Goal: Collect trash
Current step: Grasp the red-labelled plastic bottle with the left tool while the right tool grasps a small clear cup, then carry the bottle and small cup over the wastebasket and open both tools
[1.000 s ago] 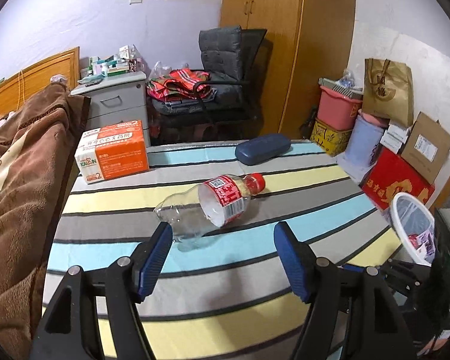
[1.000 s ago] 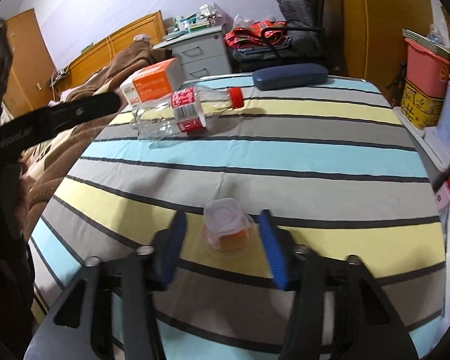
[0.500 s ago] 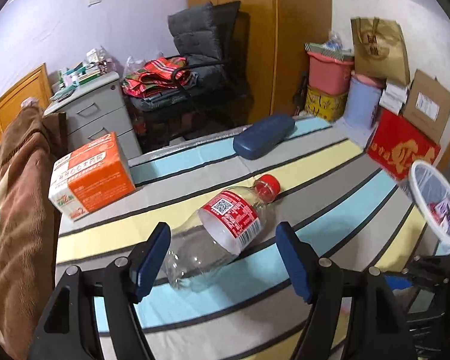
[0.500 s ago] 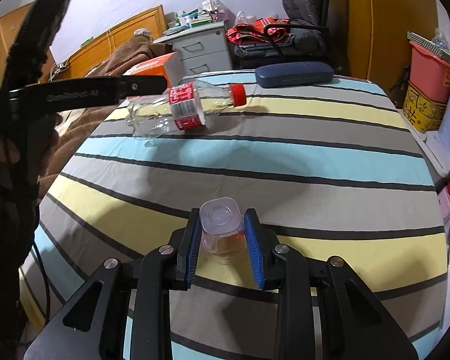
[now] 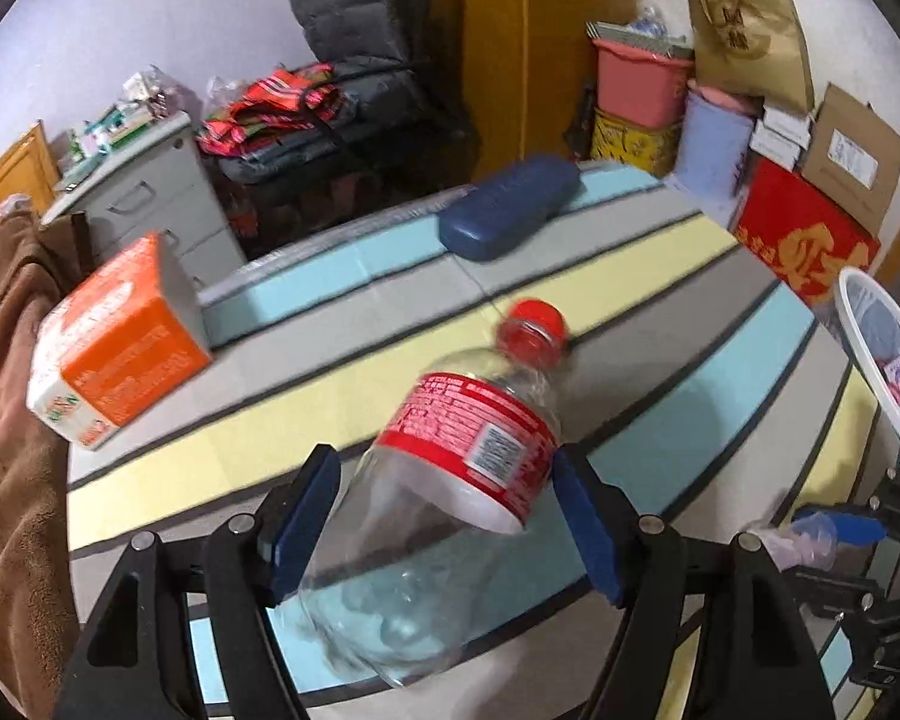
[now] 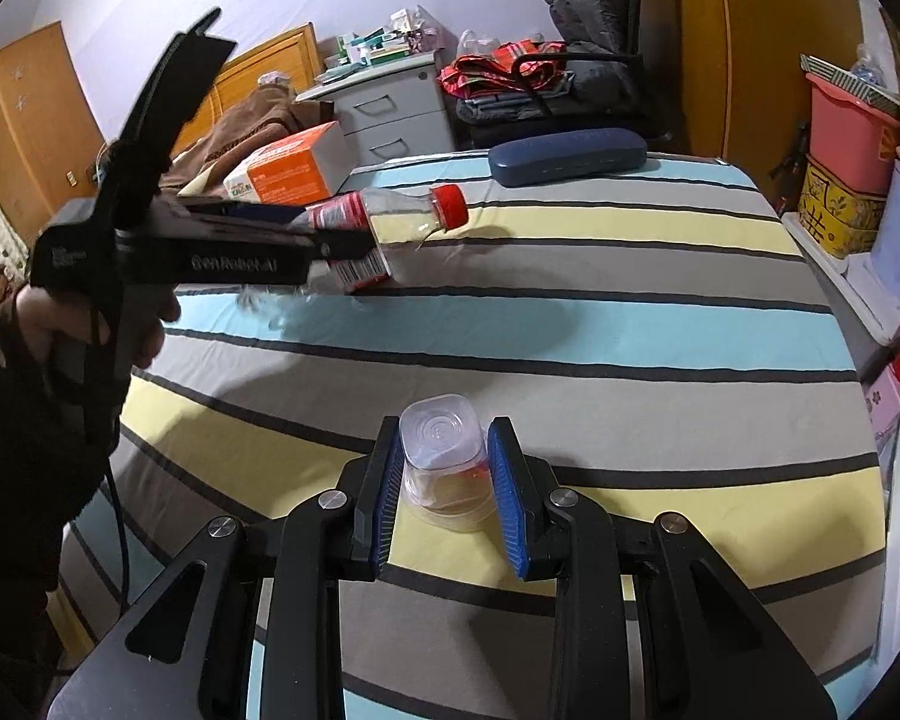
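A clear plastic bottle [image 5: 450, 480] with a red label and red cap lies on its side on the striped tablecloth [image 6: 570, 324]. My left gripper [image 5: 444, 462] stands open astride it, one blue finger on each side of the body, with a gap on the left side. From the right wrist view the bottle [image 6: 414, 210] sticks out beyond the left gripper, which a hand holds. A small clear plastic cup [image 6: 444, 462] stands upside down near the table's front. My right gripper [image 6: 445, 429] is shut on it, both pads against its walls.
An orange and white box [image 5: 114, 348] sits at the table's far left and a dark blue glasses case [image 5: 510, 204] at the back. A white lined bin [image 5: 882, 360] stands off the right edge. A brown blanket [image 5: 6, 420] hangs on the left.
My left gripper has come forward and down and rolled, so the bottle now lies between its fingers. My right gripper's jaws have shut on the cup.
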Demonstrator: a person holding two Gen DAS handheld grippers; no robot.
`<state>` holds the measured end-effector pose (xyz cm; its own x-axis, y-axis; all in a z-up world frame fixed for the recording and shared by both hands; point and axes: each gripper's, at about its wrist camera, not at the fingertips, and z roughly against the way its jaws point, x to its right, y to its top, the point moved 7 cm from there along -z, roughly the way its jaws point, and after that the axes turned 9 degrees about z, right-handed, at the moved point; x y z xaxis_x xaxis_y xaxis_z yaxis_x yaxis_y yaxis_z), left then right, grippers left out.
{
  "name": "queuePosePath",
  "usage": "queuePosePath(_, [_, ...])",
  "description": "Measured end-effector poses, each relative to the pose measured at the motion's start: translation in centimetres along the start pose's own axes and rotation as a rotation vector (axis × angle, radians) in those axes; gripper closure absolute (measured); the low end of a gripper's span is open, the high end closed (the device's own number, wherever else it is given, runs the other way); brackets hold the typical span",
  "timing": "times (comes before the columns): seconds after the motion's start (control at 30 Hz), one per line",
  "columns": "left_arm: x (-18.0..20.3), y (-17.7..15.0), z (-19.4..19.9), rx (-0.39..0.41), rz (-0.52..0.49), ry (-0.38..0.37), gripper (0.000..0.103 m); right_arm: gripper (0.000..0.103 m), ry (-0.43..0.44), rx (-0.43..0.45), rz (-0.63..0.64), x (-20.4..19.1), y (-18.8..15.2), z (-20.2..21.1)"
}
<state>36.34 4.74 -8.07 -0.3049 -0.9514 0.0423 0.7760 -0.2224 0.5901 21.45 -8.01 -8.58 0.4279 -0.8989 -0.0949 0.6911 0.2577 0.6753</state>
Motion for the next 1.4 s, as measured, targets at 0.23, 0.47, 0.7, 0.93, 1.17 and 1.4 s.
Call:
queuePosePath(0.23, [0.8,-1.1,-0.2,-0.033,0.01,-0.015,0.028,0.073,-0.012,0.016,-0.027,1.0,0.1,0.4])
queuePosePath(0.47, [1.1,-1.7,-0.1,-0.022,0.056,0.006,0.039,0.073,-0.018,0.032,-0.039,1.3,0.0,0.7])
queuePosePath(0.7, [2.6,-2.3,1.7,0.026,0.054,-0.004,0.039,0.073,-0.034,0.058,-0.058,2.2,0.1,1.6])
queuePosePath(0.93, [4.5,-3.1,4.0,0.071,0.051,-0.026,0.039,0.073,-0.057,0.088,-0.076,3.0,0.0,3.1])
queuePosePath(1.17, [7.3,-4.0,6.3,0.1,0.042,-0.058,0.039,0.073,-0.086,0.129,-0.091,4.0,-0.3,5.2])
queuePosePath(1.4, [10.6,-4.3,8.2,0.133,0.018,-0.086,0.039,0.073,-0.12,0.175,-0.114,5.6,-0.8,7.7])
